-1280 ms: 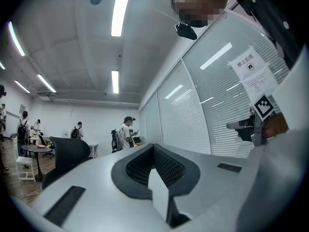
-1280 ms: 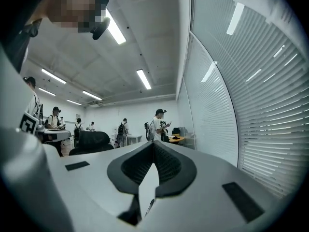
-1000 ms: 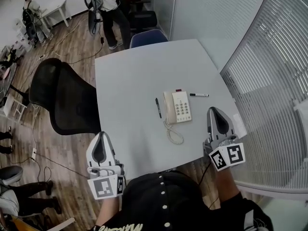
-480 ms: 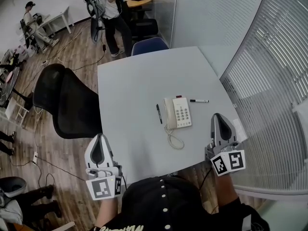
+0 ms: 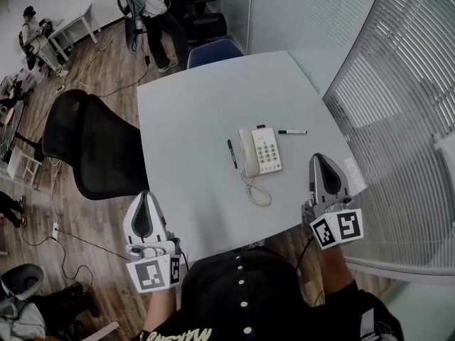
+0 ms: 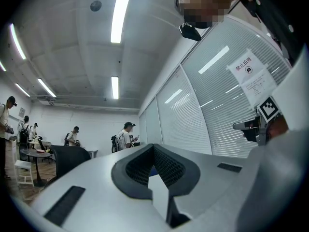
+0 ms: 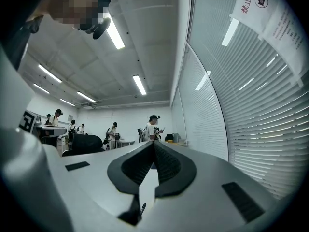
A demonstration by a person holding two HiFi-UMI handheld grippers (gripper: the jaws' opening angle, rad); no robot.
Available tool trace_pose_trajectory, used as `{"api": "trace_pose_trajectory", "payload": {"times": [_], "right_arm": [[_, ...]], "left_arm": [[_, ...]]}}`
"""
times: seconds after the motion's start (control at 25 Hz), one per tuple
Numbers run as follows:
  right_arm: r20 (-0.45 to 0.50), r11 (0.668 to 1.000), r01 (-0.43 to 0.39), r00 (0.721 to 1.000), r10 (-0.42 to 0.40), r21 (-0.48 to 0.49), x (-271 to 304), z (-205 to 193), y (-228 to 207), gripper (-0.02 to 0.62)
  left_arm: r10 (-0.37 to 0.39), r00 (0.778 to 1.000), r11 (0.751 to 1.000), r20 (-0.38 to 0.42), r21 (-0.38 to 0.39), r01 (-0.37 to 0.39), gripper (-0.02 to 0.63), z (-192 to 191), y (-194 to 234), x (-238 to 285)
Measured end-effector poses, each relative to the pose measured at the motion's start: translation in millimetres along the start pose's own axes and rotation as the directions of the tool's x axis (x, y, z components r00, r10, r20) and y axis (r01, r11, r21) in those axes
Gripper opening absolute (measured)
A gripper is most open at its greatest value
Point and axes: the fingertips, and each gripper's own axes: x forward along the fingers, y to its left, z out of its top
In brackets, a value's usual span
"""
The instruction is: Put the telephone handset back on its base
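— So, where's the handset (image 5: 246, 154)?
— On the grey table (image 5: 192, 112), lying along the left side of its base (image 5: 269, 151). The coiled cord (image 5: 257, 191) trails toward the near edge. A pen (image 5: 232, 154) lies just left of it, and a marker (image 5: 292, 131) is to the right.
— And the grippers?
— The left gripper (image 5: 144, 195) and right gripper (image 5: 317, 158) both have their jaws pressed together with nothing between them. They are held by the table's near side, well apart from the handset.
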Motion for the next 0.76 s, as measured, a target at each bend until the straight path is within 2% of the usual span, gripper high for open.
{"api": "trace_pose_trajectory", "payload": {"times": [0.76], "right_arm": [[-0.007,0.998,-0.033,0.999,0.033,-0.053,17,0,8,0.029]], "left_arm": [[0.012,1.000,1.000,-0.008,-0.003,-0.012,0.014,-4,1,5]]}}
